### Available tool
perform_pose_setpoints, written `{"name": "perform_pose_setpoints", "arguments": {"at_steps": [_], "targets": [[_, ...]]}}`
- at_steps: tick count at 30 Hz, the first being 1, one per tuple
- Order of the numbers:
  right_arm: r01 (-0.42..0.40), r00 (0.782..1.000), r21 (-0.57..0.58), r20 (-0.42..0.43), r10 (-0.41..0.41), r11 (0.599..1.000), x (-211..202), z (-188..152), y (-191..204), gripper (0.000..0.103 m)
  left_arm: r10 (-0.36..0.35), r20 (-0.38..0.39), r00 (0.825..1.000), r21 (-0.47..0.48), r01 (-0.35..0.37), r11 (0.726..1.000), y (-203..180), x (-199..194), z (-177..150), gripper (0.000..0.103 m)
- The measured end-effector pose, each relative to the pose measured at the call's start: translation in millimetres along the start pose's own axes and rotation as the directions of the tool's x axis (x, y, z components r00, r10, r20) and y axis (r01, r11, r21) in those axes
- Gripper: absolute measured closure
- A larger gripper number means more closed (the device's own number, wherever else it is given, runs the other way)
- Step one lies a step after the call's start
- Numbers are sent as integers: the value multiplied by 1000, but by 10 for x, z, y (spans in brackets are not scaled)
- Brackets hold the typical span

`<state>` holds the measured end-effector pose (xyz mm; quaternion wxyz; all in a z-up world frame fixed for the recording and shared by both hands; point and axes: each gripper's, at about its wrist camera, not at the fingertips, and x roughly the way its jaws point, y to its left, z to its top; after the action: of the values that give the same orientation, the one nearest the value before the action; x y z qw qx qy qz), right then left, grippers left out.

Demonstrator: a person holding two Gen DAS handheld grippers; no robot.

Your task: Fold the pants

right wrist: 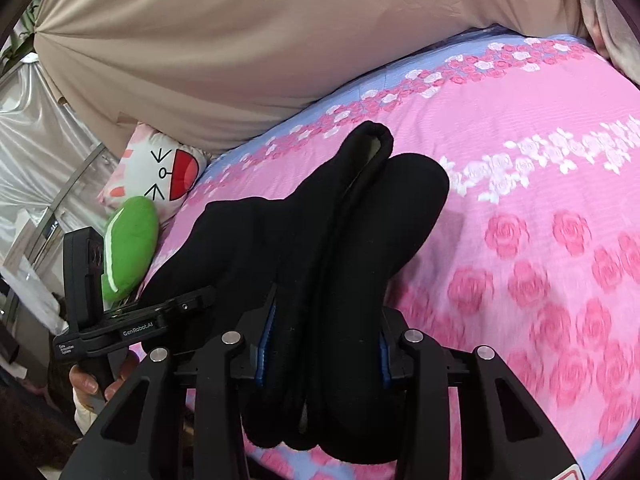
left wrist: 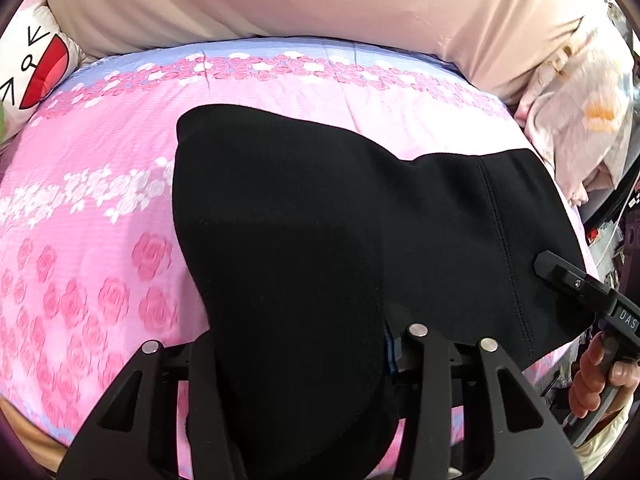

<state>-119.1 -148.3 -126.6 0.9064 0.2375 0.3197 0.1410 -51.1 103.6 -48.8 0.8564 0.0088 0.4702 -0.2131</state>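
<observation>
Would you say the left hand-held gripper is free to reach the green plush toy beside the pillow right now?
Probably not: the left hand-held gripper is clamped on the black pants, and the green plush toy lies off at the bed's edge.

Matt black knit pants (left wrist: 320, 208), ribbed floral cotton bedspread (left wrist: 100, 240), glossy silver curtain (right wrist: 36, 152)

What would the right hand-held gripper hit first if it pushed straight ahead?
The black pants it already grips; their bunched folds fill the line ahead. Past them lies the pink floral bedspread, then probably the beige fabric, though depth is unclear.
</observation>
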Motion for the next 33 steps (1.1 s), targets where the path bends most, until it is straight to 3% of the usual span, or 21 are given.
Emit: {"name": "perform_pose_setpoints", "arguments": {"at_steps": [10,19,24,27,29,33], "targets": [[-8,1000,-2,4,8,1000,-281,-352,100,66,35,32,999,33,-36,999,-100,-350,-285,60],[-40,994,-73,100,47,997,-713,-253,416,66,9,179,984,80,-23,996,-213,-992,-177,60],[-51,974,-161,210,85,986,-1031,56,697,66,-7,315,949,107,-28,994,-291,-1404,79,60],[-55,954,-218,276,116,974,-1184,316,860,66,-7,399,917,122,-46,991,-348,-1618,272,60],[-53,941,-253,311,133,966,-1253,490,954,65,-2,462,887,132,-67,989,-391,-1770,434,60],[-48,913,-314,371,169,948,-1328,891,1119,65,14,535,845,138,-103,985,-426,-1899,766,59]]}}
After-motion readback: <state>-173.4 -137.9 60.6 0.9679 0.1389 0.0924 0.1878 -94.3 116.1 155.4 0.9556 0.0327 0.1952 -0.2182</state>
